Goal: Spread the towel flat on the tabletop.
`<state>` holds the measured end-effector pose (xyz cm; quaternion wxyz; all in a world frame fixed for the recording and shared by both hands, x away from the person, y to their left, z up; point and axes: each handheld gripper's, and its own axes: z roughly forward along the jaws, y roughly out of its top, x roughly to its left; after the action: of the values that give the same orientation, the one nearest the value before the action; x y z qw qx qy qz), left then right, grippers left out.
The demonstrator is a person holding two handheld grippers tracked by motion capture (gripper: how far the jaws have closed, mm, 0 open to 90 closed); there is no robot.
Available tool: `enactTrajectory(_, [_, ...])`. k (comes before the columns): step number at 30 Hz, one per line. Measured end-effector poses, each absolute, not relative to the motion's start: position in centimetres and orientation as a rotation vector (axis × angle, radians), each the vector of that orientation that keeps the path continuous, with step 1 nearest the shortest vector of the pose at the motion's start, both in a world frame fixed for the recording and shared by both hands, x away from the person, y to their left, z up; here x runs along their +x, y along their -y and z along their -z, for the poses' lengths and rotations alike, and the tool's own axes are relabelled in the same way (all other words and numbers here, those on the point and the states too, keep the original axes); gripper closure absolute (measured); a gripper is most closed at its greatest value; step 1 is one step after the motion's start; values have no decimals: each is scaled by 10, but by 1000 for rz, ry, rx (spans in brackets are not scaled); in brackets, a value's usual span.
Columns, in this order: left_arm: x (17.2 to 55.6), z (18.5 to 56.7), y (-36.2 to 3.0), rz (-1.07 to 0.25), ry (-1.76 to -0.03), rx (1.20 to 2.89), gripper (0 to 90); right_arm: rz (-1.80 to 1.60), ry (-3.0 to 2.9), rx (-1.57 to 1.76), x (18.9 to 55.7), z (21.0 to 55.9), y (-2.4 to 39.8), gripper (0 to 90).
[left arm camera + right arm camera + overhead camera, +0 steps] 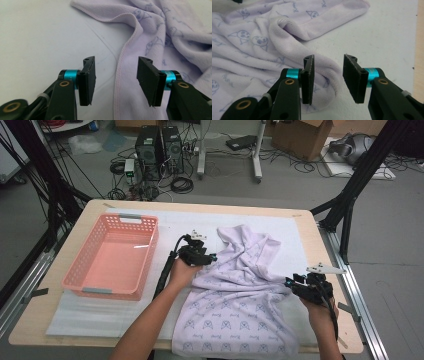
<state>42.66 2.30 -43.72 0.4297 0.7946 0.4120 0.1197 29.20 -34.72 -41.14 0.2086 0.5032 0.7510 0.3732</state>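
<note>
Lilac printed cloth is lying rumpled across the white mat on the tabletop, right of the pink basket. Both the left gripper and the right gripper are standing with jaws apart at opposite hems, gripping nothing. Judging by this, a fresh grasp is being lined up: each needs to close on its edge.

Bright, even overhead light; soft shadows, slightly blurred close foregrounds.
</note>
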Motion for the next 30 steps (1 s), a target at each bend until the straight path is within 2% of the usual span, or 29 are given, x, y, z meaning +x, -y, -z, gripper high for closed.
enactTrajectory(6, [436, 445, 0, -282, -1004, 2048, 504, -1060, -2087, 1406, 295, 413, 347, 598])
enactTrajectory(8, [434, 446, 4, -347, -974, 2077, 526, -1070, -2087, 1412, 297, 415, 348, 592])
enactTrajectory(10, [434, 446, 2, -379, -947, 2094, 610, -1085, -2087, 1415, 298, 416, 349, 588])
enactTrajectory(11, [435, 446, -2, -359, -939, 2092, 685, -1098, -2084, 1422, 298, 416, 349, 586])
enactTrajectory(12, [436, 446, -4, -340, -940, 2086, 812, -1103, -2081, 1422, 298, 416, 349, 586])
enactTrajectory(13, [435, 444, -7, -329, -950, 2090, 862, -1106, -2079, 1422, 298, 415, 348, 586])
enactTrajectory(22, [426, 442, -64, -341, -1097, 1980, 873, -1152, -2037, 1432, 312, 414, 347, 571])
enactTrajectory(30, [401, 444, -96, -378, -1159, 1921, 873, -1105, -2033, 1415, 347, 404, 330, 578])
